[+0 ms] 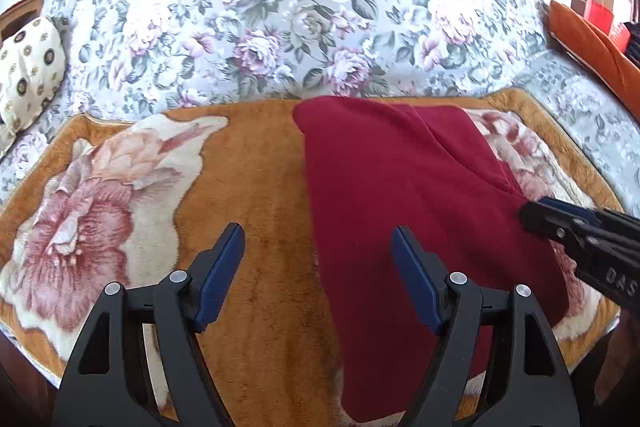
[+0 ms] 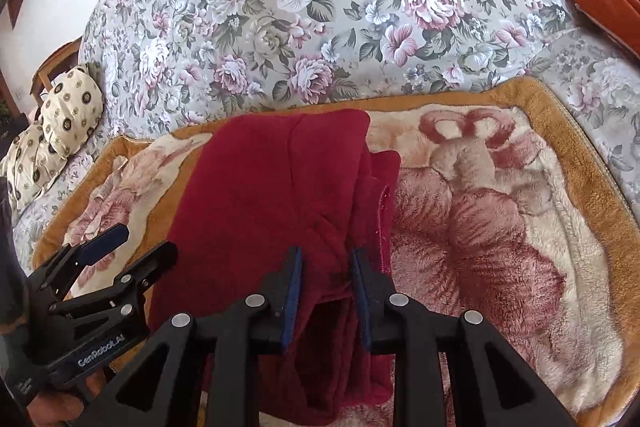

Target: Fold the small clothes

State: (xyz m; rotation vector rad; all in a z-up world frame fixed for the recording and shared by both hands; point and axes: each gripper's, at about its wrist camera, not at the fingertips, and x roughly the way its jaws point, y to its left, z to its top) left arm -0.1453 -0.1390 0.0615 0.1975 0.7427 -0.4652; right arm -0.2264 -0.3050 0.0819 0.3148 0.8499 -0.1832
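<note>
A dark red fleece garment [image 1: 404, 195] lies partly folded on an orange plush blanket with a rose print [image 1: 256, 187]. My left gripper [image 1: 318, 255] is open and empty, hovering over the garment's left edge and the blanket. My right gripper [image 2: 326, 275] is nearly shut, pinching a raised fold of the red garment [image 2: 272, 195] near its right side. In the left wrist view the right gripper [image 1: 532, 217] shows at the garment's right edge. In the right wrist view the left gripper [image 2: 132, 243] shows at the left, open.
The blanket [image 2: 520, 211] lies on a bed with a grey floral cover [image 1: 280, 7]. A cream patterned pillow [image 1: 28, 75] lies at the left. An orange cushion [image 1: 592, 43] sits at the right, with wooden furniture behind.
</note>
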